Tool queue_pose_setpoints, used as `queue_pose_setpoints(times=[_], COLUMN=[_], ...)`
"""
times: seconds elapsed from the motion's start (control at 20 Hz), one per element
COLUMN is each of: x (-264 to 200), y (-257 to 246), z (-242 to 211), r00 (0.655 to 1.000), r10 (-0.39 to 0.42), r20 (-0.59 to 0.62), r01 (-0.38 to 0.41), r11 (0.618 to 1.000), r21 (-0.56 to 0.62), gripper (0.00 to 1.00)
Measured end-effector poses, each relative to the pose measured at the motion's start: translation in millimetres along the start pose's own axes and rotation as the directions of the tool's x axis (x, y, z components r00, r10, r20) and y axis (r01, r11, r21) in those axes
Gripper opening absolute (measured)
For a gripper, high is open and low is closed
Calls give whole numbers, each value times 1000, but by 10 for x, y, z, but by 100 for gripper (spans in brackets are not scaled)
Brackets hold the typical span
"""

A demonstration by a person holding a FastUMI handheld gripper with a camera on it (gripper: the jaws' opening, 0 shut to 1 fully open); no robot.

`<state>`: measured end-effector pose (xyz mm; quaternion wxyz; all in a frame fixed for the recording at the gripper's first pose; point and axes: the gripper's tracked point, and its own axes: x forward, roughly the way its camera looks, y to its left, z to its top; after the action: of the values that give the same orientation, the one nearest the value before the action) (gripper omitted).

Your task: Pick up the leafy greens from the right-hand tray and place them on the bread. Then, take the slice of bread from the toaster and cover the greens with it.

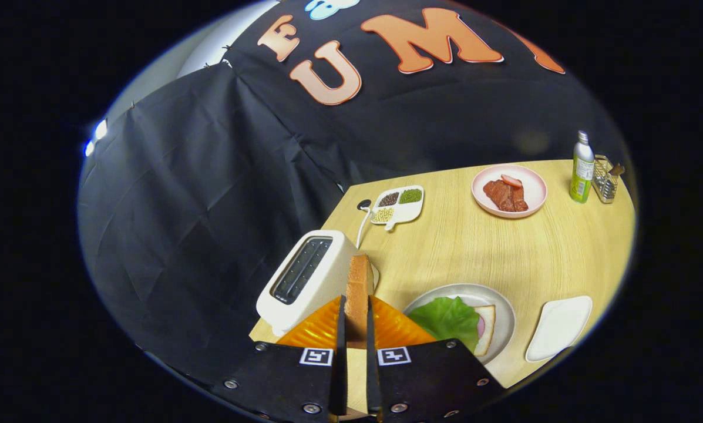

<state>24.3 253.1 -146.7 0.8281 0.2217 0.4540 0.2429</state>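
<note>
Along the left tabletop (504,258) edge, the toaster (307,279) stands close to the drop, its slots empty and dark, its cord (363,220) running back toward the rear edge. Just right of the toaster, the claw (356,320) holds a bread slice (360,288) upright, edge-on, both fingers pressed on its faces with only the slice's thickness between them. The slice is lifted clear of the toaster, above the tabletop between toaster and plate (501,305).

Beyond the slice, near the rear edge, a divided dish (399,205) carries three small heaps of grains or beans. Open wood lies between this dish and the plate below it.

Right of the fingers, the round plate sits near the front edge. On it the greens (448,320) lie over the lower bread (487,329), with a strip of pink filling showing at the leaf's right margin. Part of the plate is hidden behind the right finger.

Farther back, a pink plate (533,182) holds meat slices (507,194). The middle of the tabletop between the two plates is bare.

Right of the round plate, the white tray (559,329) lies empty, just beside the front right edge. At the far right corner a bottle (582,167) stands upright with a small rack (605,179) just beside it.
</note>
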Motion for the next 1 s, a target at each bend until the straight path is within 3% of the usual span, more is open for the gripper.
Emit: queue_pose_setpoints(times=[0.65,0.85,1.0], x=[156,147,120], y=[-776,-1096,-1310], z=[-642,-694,-693], r00=[997,993,987], r10=[-34,-95,-151], r20=[-73,-64,-44], r01=[42,102,156], r11=[992,988,981], r21=[116,113,115], gripper=[13,13,22])
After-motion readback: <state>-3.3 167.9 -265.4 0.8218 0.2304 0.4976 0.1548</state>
